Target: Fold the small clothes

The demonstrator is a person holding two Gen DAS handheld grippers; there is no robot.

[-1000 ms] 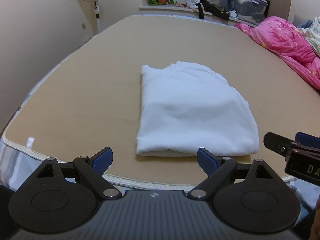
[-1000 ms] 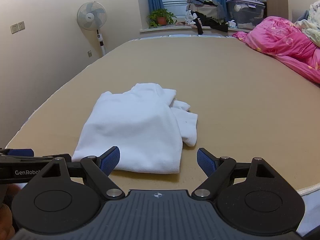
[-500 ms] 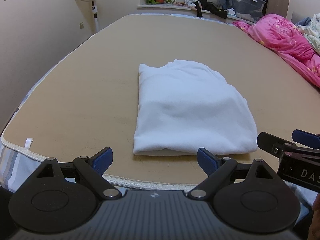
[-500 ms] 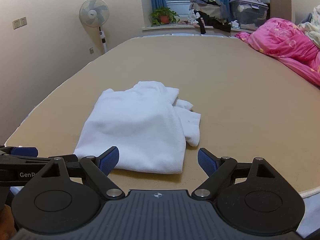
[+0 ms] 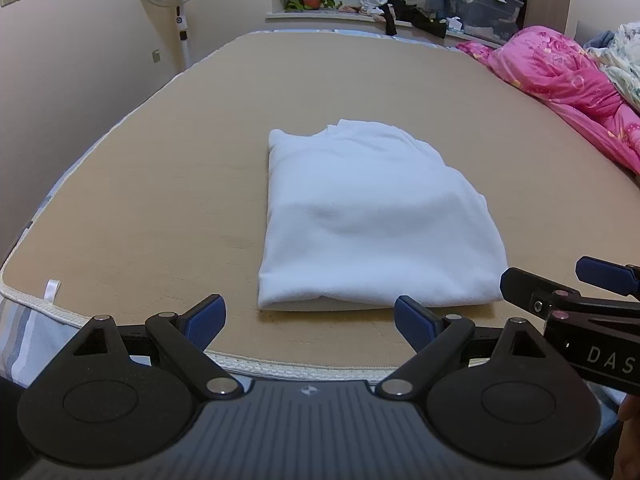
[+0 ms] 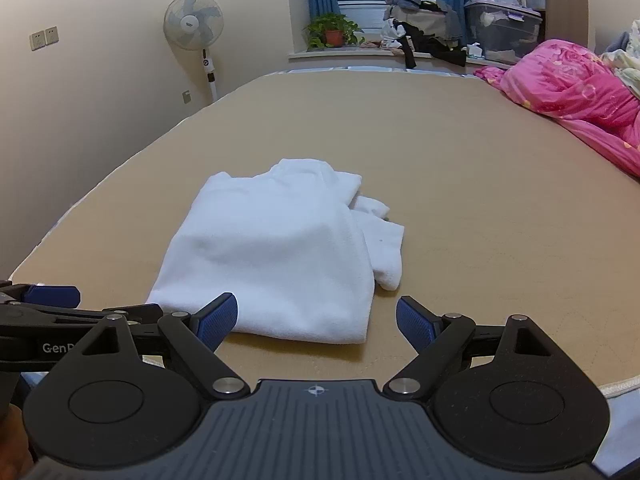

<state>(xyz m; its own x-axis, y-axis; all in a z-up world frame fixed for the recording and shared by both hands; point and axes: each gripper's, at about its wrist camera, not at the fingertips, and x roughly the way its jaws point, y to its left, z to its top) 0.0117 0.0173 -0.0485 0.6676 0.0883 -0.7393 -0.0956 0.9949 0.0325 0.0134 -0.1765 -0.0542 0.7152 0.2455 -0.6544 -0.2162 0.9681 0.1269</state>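
You can read a bit of lettering here: "DAS" in white on the side of your right gripper (image 5: 568,292) where it pokes into the left camera's view, cut off by the frame edge, and "GenR", also cut off, on your left gripper (image 6: 52,300) in the right camera's view. The fan (image 6: 193,27) has a small label at its hub, too tiny to read.

The white garment (image 5: 372,220) lies folded on the tan bed (image 5: 160,208), near the front edge. Seen from the left camera it sits ahead of your left gripper's (image 5: 310,320) blue pads (image 5: 206,318), not touching them, and neither side grips anything. From the right camera, the right gripper (image 6: 316,322) has its fingers spread wide too, with the garment's near right corner just ahead of the gap and one pad overlapping the cloth's near edge in view; can't tell if it touches.

A loose flap sticks out on the garment's right side. The pink quilt (image 6: 568,92) is cropped at the frame edge.
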